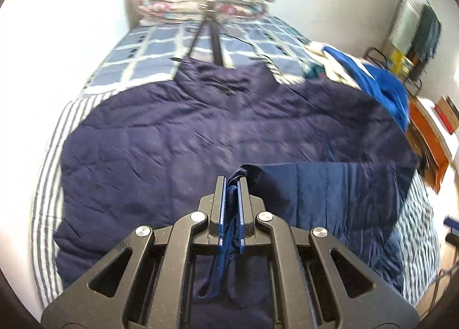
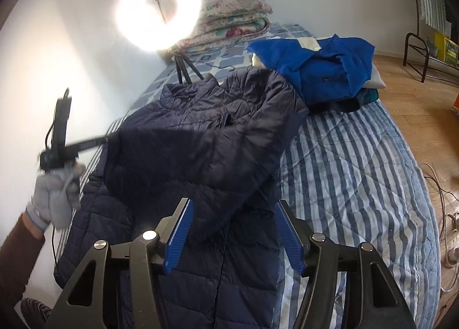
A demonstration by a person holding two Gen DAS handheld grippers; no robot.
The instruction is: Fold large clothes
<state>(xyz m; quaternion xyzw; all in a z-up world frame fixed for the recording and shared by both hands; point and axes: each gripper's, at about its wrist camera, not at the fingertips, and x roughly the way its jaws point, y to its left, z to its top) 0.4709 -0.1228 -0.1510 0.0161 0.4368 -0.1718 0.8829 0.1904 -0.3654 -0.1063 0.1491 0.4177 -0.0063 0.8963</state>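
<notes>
A navy quilted jacket [image 1: 200, 133] lies spread on the bed, collar toward the far end. My left gripper [image 1: 231, 182] is shut on an edge of it, with blue fabric pinched between the pads and hanging below them. In the right wrist view that part of the jacket [image 2: 200, 139] is lifted and stretched to the left, toward the left gripper's black body [image 2: 60, 133], which a gloved hand [image 2: 54, 199] holds. Its fingertips are hidden behind the cloth. My right gripper [image 2: 233, 204] stands open just above the jacket's lower right part, with nothing gripped.
A pile of bright blue clothes [image 2: 321, 70] sits on the striped bedcover [image 2: 358, 171] to the right of the jacket. A ring light [image 2: 159, 10] on a tripod [image 2: 183, 70] and a folded floral quilt [image 2: 232, 21] stand at the bed's far end. Cables [image 2: 447, 214] lie on the wooden floor.
</notes>
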